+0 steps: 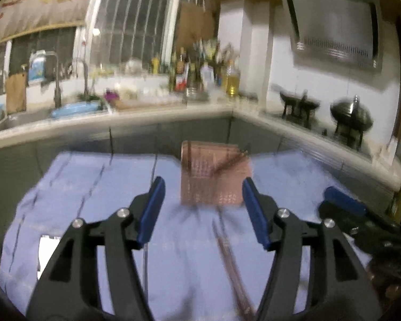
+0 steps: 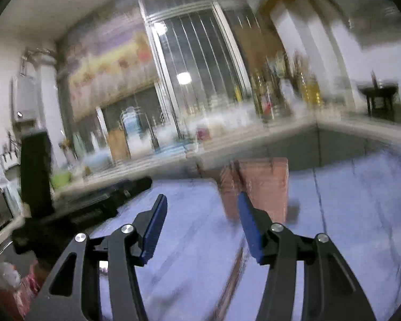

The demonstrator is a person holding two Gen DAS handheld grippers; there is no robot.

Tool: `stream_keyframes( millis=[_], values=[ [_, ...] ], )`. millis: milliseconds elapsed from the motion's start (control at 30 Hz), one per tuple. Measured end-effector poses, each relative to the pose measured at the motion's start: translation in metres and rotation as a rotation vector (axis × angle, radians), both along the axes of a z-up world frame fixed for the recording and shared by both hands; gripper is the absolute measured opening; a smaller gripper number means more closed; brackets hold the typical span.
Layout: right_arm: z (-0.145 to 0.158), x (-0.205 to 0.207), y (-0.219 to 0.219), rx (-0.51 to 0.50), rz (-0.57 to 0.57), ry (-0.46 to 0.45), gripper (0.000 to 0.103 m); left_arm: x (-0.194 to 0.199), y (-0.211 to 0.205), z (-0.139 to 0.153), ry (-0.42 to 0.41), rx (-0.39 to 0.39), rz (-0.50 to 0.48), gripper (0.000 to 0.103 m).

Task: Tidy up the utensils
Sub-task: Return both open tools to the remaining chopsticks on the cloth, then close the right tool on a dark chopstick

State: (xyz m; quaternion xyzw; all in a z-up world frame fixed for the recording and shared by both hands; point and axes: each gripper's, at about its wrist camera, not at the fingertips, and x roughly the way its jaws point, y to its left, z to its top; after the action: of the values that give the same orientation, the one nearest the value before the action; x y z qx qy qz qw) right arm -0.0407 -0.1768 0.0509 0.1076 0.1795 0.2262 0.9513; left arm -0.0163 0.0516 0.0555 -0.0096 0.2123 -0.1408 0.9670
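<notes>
A pink mesh utensil holder (image 1: pixel 214 176) stands on the blue cloth (image 1: pixel 93 187), with chopsticks leaning inside it. A pair of brown chopsticks (image 1: pixel 232 267) lies on the cloth in front of it, between my left gripper's fingers. My left gripper (image 1: pixel 203 208) is open and empty, above the cloth just short of the holder. In the right wrist view the holder (image 2: pixel 256 187) is blurred, and the chopsticks (image 2: pixel 235 270) lie on the cloth below. My right gripper (image 2: pixel 200 227) is open and empty. The right gripper also shows at the right edge of the left wrist view (image 1: pixel 344 200).
A kitchen counter (image 1: pixel 147 117) wraps around the back and right, with a sink (image 1: pixel 18 120), bottles (image 1: pixel 200 72) and two woks (image 1: pixel 350 117) on a stove. The left gripper's black body (image 2: pixel 80 206) lies to the left in the right wrist view. A white object (image 1: pixel 46 254) sits on the cloth at left.
</notes>
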Motion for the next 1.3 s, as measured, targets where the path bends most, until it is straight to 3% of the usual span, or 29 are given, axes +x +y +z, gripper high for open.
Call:
stream_keyframes(
  millis=[133, 200, 500, 633, 867, 1300],
  values=[
    [-0.065, 0.018, 0.007, -0.034, -0.013, 0.261, 0.040, 0.009, -0.004, -0.060, 0.184, 0.053, -0.001, 0.058],
    [-0.087, 0.024, 0.010, -0.055, -0.023, 0.344, 0.034, 0.014, -0.003, -0.085, 0.258, 0.070, 0.010, 0.058],
    [-0.130, 0.032, 0.030, -0.173, -0.004, 0.499, 0.032, 0.023, 0.013, -0.134, 0.398, 0.077, 0.059, 0.058],
    [-0.145, 0.028, 0.035, -0.226, 0.013, 0.523, 0.032, 0.023, 0.014, -0.140, 0.418, 0.074, 0.061, 0.058],
    [-0.150, 0.023, 0.044, -0.349, -0.026, 0.442, 0.032, 0.027, 0.016, -0.145, 0.442, 0.062, 0.066, 0.058],
    [-0.148, 0.027, 0.033, -0.334, -0.063, 0.438, 0.022, 0.031, 0.007, -0.142, 0.469, 0.035, 0.024, 0.058]
  ],
)
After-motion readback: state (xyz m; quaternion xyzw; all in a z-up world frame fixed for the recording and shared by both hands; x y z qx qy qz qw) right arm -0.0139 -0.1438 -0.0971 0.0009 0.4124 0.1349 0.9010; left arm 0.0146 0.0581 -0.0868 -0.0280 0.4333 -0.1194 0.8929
